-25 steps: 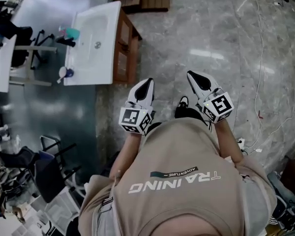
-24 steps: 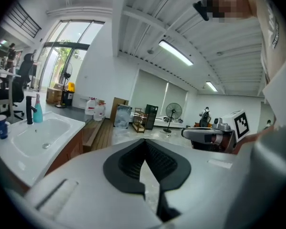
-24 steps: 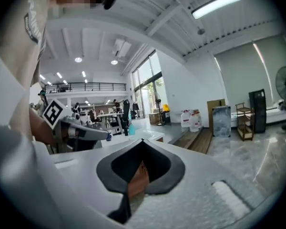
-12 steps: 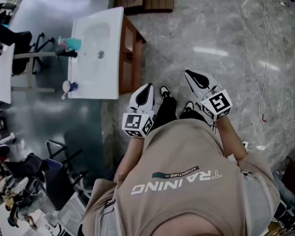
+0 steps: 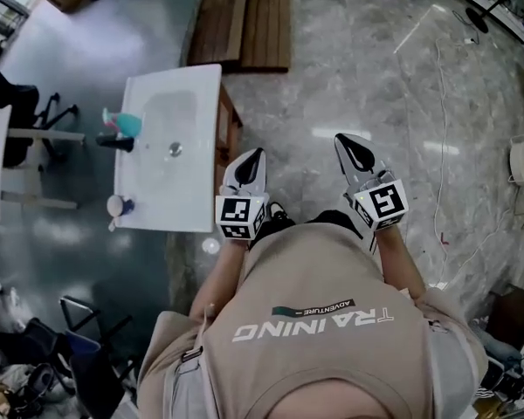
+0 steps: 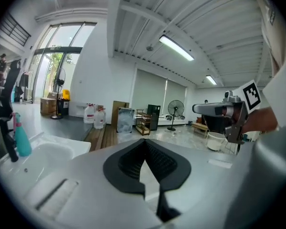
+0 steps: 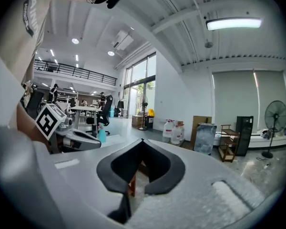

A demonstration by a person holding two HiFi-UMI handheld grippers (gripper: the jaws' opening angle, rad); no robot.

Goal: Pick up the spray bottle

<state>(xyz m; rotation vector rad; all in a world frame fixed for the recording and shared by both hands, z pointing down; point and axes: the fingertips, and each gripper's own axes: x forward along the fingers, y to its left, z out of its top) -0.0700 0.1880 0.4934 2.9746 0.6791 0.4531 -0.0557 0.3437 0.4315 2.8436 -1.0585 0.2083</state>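
Note:
The teal spray bottle (image 5: 124,123) with a pink top stands at the sink's far left rim, beside a black faucet (image 5: 116,143). In the left gripper view the spray bottle (image 6: 22,140) shows far to the left; in the right gripper view the spray bottle (image 7: 101,134) is small, behind the other gripper. My left gripper (image 5: 250,159) hangs shut and empty at the right edge of the white sink (image 5: 205,103), well apart from the bottle. My right gripper (image 5: 348,143) is shut and empty over the marble floor.
A cup with a toothbrush (image 5: 116,205) sits on the sink's near left corner. A wooden cabinet (image 5: 228,125) carries the sink. Wooden pallets (image 5: 244,16) lie beyond. Chairs (image 5: 31,112) and a desk stand at the left; cables (image 5: 439,147) run over the floor on the right.
The person has walked forward. The sink now lies lower in the head view, level with my left gripper. Both grippers stayed shut and travelled along with the body.

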